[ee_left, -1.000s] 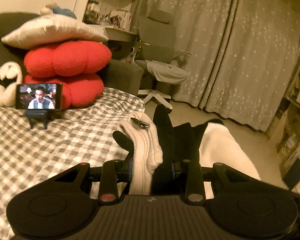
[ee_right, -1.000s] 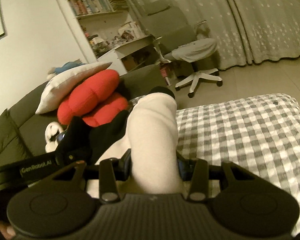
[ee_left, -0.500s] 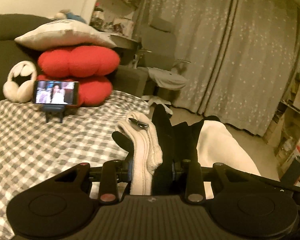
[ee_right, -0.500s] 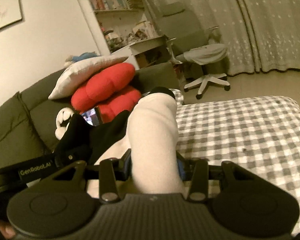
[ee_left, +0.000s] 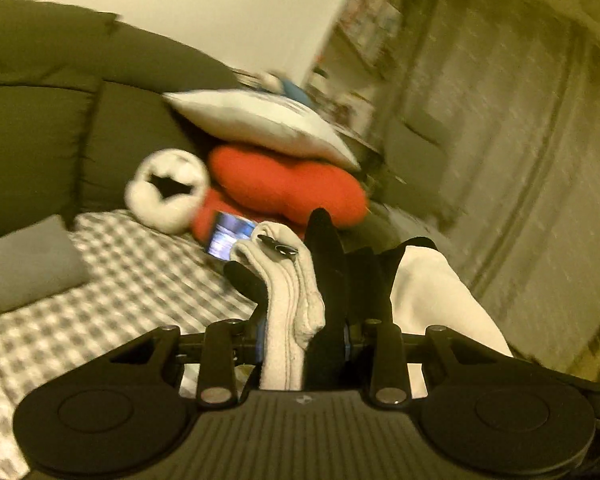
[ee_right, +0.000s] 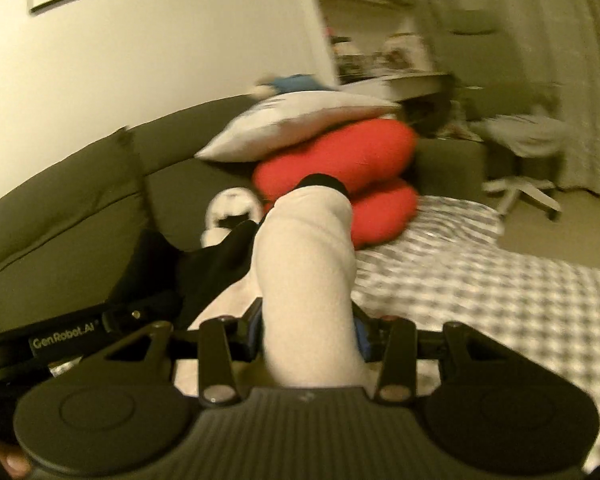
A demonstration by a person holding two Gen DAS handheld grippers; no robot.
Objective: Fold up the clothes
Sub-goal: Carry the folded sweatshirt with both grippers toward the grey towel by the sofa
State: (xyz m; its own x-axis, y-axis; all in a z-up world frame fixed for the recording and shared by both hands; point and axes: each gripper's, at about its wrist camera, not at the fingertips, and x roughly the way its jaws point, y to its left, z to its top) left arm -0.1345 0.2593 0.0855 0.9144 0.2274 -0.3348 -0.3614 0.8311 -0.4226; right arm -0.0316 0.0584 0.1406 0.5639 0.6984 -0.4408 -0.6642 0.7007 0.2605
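My left gripper (ee_left: 302, 332) is clamped on the white-and-black garment (ee_left: 296, 292) above the checked bedspread (ee_left: 112, 288); only this view shows the phone (ee_left: 230, 238) (blurred). My right gripper (ee_right: 306, 332) pinches a cream fold, with the left gripper's body at lower left, both tilted.

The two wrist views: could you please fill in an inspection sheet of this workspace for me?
Surface: grey checked cover over the couch seat.
Job's things: one white and black garment, bunched and held up off the cover between both grippers.
Clutter: red cushions, white pillow, white plush toy, lit phone, grey cushion.
Grippers: left hand-held gripper and right hand-held gripper both shut on the garment.
Cables: nothing seen.
Surroundings: dark couch back, curtains, office chair, shelves, all blurred.
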